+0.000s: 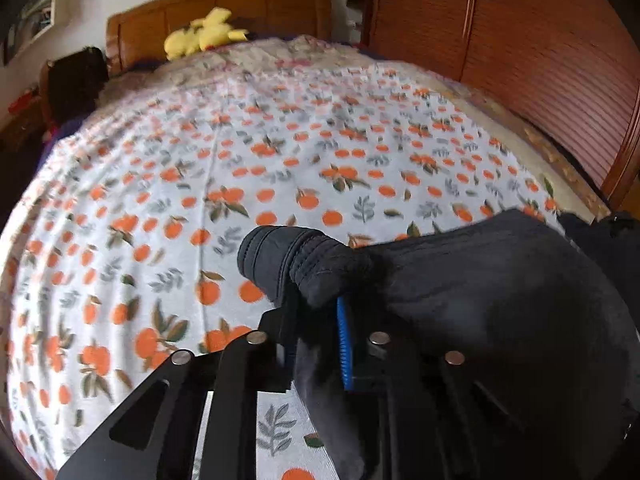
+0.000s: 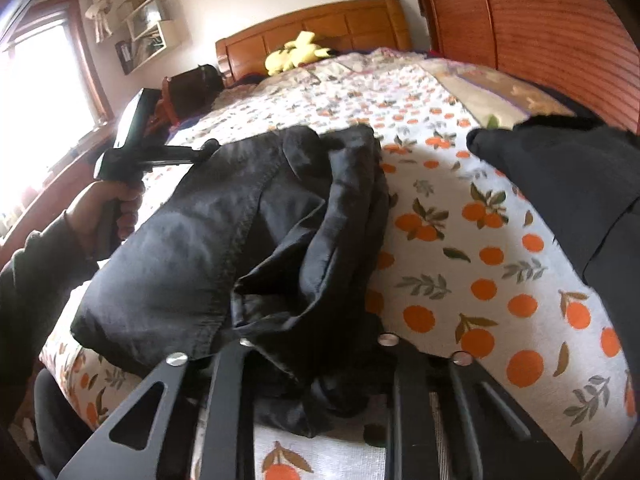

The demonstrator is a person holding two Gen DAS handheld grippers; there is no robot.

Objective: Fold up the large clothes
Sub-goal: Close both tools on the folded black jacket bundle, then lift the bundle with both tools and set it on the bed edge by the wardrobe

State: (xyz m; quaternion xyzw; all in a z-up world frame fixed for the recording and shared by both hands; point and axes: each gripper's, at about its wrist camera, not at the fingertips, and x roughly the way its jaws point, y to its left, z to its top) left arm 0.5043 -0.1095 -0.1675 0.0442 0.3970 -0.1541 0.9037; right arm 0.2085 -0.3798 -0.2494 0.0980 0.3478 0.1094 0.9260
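Note:
A large black garment hangs bunched over the bed, stretched between both grippers. In the left wrist view my left gripper is shut on a ribbed cuff of the garment, whose body trails to the right. In the right wrist view my right gripper is shut on a bunched fold of the black cloth, its fingertips hidden by fabric. The left gripper shows there at far left, held by a hand, clamped on the garment's far edge. Another black part lies at the right.
The bed carries a white cover with an orange-fruit print. A yellow plush toy lies by the wooden headboard. A wooden slatted wardrobe stands along the right. A window and wall shelves are at the left.

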